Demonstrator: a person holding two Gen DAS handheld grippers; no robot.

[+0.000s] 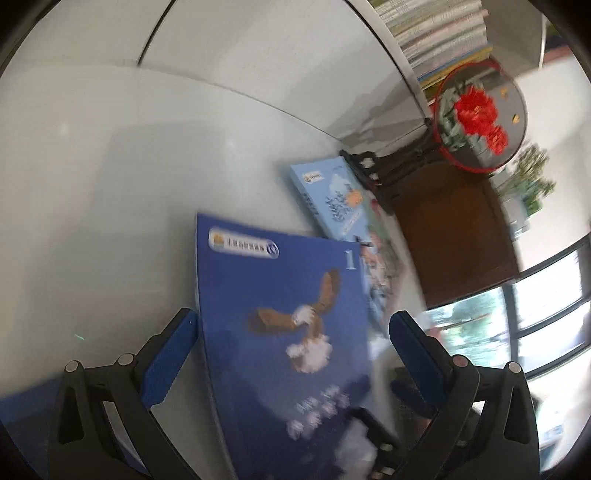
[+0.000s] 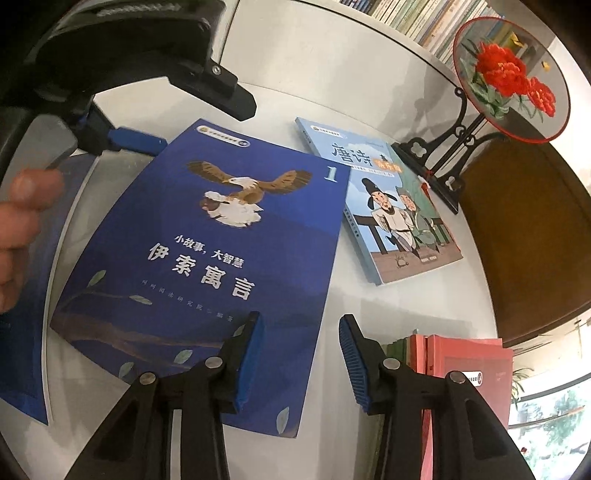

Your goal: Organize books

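A dark blue book with an eagle on its cover (image 2: 221, 258) lies flat on the white table (image 2: 388, 306). My right gripper (image 2: 301, 332) stands open over its near right corner, with the book's right edge running between the fingers and no pad pressing on it. In the left wrist view the same book (image 1: 280, 314) fills the gap of my left gripper (image 1: 293, 332), whose jaws are spread wide on either side of it. One blue finger (image 2: 136, 142) of that gripper rests at the book's far left corner. A light blue picture book (image 2: 399, 206) lies just to the right.
A round fan ornament with red flowers (image 2: 509, 74) stands on a black stand behind the light blue book. Red and pink books (image 2: 465, 369) are stacked at the near right. Another blue book (image 2: 26, 332) lies at the left under a person's hand (image 2: 22, 221). Shelved books (image 2: 424, 22) line the back.
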